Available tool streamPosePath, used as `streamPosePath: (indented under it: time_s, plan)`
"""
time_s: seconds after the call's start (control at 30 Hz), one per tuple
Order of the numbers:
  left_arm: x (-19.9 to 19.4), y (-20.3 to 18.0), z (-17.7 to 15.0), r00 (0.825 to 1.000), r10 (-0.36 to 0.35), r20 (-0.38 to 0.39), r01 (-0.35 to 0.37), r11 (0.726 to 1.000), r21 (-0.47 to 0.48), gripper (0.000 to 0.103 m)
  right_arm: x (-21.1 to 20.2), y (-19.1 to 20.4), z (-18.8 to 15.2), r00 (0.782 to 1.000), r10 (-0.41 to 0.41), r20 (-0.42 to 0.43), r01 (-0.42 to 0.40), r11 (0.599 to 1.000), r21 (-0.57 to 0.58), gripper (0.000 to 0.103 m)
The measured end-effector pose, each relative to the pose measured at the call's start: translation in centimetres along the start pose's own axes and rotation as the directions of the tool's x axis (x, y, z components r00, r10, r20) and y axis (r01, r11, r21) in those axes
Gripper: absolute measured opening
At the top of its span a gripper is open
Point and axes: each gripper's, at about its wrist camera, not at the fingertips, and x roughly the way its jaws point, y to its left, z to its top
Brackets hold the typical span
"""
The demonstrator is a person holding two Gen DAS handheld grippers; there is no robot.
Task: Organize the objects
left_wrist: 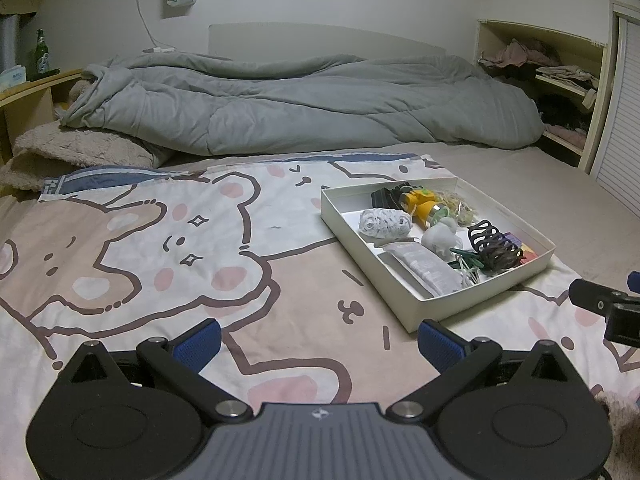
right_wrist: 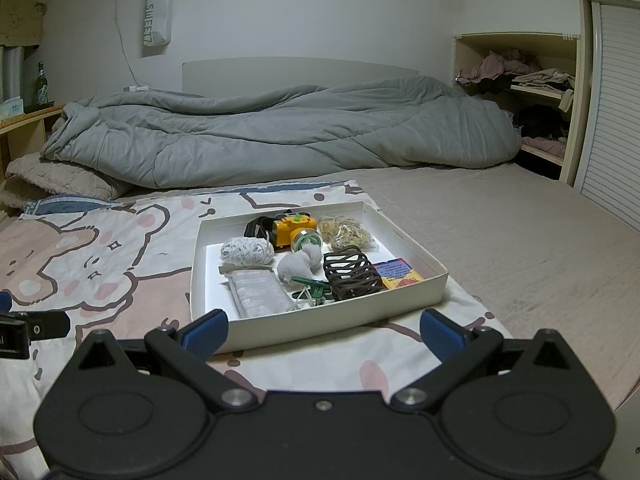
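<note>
Two grippers hang over the bed with nothing in them: the left gripper (left_wrist: 320, 340) has its jaws spread wide over the bear-print sheet (left_wrist: 160, 248), and the right gripper (right_wrist: 323, 330) is just as wide apart, its near fingertip (right_wrist: 204, 330) close to the front wall of the box (right_wrist: 320, 326). The box lies ahead and right of the left tool, straight ahead of the right one. By the look of it, the sorting is either done or not begun: everything small sits inside the box and none on the sheet. Inside, from left: a white roll (right_wrist: 246, 250), a grey pouch (right_wrist: 262, 294), a yellow toy (right_wrist: 294, 228), a grey cloth lump (right_wrist: 300, 264), green clips (right_wrist: 314, 286), rubber bands (right_wrist: 348, 232), a brown hair claw (right_wrist: 352, 276), a colourful card (right_wrist: 398, 274). They crowd and overlap, so picking one cleanly may be fiddly. Beyond lies a grey duvet (right_wrist: 280, 132); far right, shelves (right_wrist: 536, 92) of clothes.
</note>
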Motion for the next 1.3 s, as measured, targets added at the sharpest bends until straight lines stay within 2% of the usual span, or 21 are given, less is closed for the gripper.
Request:
streamPosePath:
  time_s: [1.3]
  plan:
    - [0.0, -0.34, -0.34, 1.0, -0.005, -0.004, 0.005, 1.0, 0.006, 0.103, 0.12, 0.0, -0.23, 1.0, -0.001, -0.005, 0.001, 1.0, -0.01, 0.103]
